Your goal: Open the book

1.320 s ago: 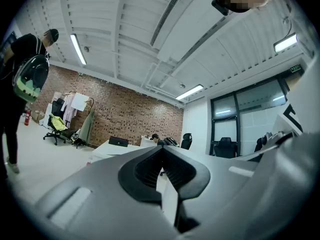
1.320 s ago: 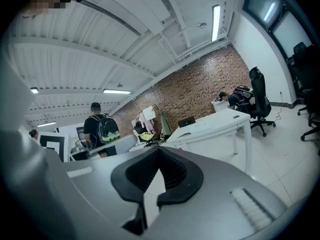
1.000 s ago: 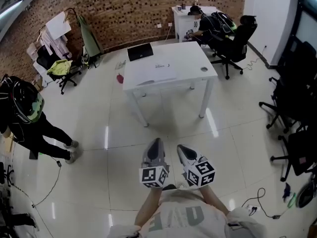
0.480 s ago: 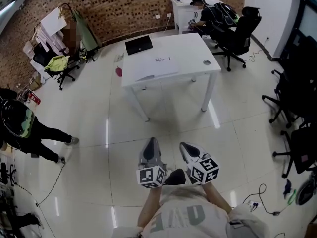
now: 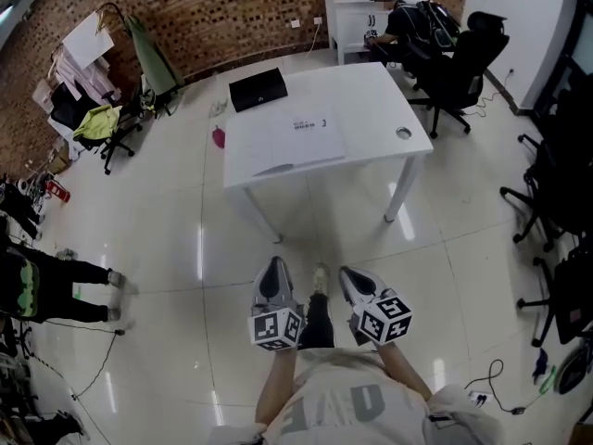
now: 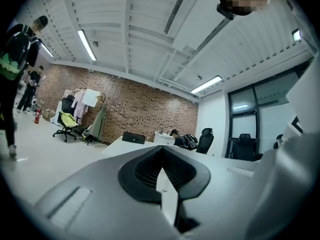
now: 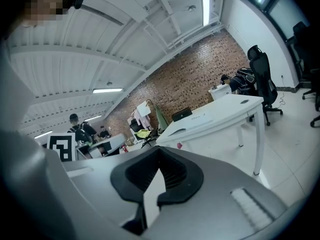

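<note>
A person stands on a glossy tiled floor (image 5: 176,248), facing a white surface (image 5: 380,100). The book (image 5: 295,142), white and closed, lies flat on the near left part of the surface. A black case (image 5: 258,89) sits at the surface's far left corner.

The left gripper (image 5: 274,269) and right gripper (image 5: 346,276) are held side by side at waist height, well short of the surface's near edge. Each gripper's jaws are pressed together with nothing between them.

Compared with a second ago, the surface looks larger and nearer. A foot (image 5: 320,276) now shows between the grippers, so the person is walking towards the surface.

The task appears to be at the approach stage, with the book untouched. The grippers probably need to reach the surface, and at least one must spread its jaws, before the cover can be lifted.
</note>
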`<move>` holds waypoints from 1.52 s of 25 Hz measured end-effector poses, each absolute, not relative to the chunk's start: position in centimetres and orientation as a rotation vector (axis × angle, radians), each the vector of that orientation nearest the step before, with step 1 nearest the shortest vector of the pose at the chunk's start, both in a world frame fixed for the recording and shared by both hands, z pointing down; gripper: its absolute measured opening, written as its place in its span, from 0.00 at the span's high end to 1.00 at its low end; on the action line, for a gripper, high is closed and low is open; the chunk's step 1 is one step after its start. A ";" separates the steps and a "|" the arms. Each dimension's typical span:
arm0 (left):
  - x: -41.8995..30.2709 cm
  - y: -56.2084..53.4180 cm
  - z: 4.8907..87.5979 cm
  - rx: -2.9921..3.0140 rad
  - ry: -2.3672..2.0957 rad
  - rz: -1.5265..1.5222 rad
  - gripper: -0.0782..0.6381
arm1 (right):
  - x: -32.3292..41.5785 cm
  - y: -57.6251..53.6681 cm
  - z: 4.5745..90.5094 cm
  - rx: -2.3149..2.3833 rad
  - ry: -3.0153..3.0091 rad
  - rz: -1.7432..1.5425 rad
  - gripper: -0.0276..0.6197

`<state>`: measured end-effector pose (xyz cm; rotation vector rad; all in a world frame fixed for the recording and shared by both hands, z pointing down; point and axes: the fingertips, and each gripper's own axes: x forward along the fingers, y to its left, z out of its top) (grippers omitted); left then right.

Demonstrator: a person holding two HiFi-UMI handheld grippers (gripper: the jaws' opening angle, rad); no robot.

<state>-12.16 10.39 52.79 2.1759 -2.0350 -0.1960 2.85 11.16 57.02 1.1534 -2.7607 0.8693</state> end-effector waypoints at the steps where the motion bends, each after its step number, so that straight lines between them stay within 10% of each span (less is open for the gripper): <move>1: -12.7 7.8 52.3 2.195 -2.019 -0.199 0.87 | 2.3 8.7 56.9 1.176 -2.756 0.886 0.95; 13: -17.5 -20.0 48.2 2.403 -1.896 -0.180 0.87 | -4.6 -18.8 51.0 1.359 -2.773 0.748 0.95; 33: -12.7 -29.3 57.0 2.310 -1.807 0.041 0.87 | 1.9 -32.3 63.2 1.367 -2.365 0.808 0.96; 34: -12.5 -29.3 57.3 2.306 -1.805 0.054 0.87 | 2.1 -32.2 64.3 1.327 -2.344 0.817 0.89; 35: -12.4 -29.4 57.6 2.303 -1.804 0.066 0.84 | 2.0 -32.1 65.2 1.281 -2.336 0.832 0.57; 38: -12.5 -29.8 58.1 2.295 -1.810 0.104 0.81 | 1.8 -32.0 66.9 1.220 -2.308 0.860 0.59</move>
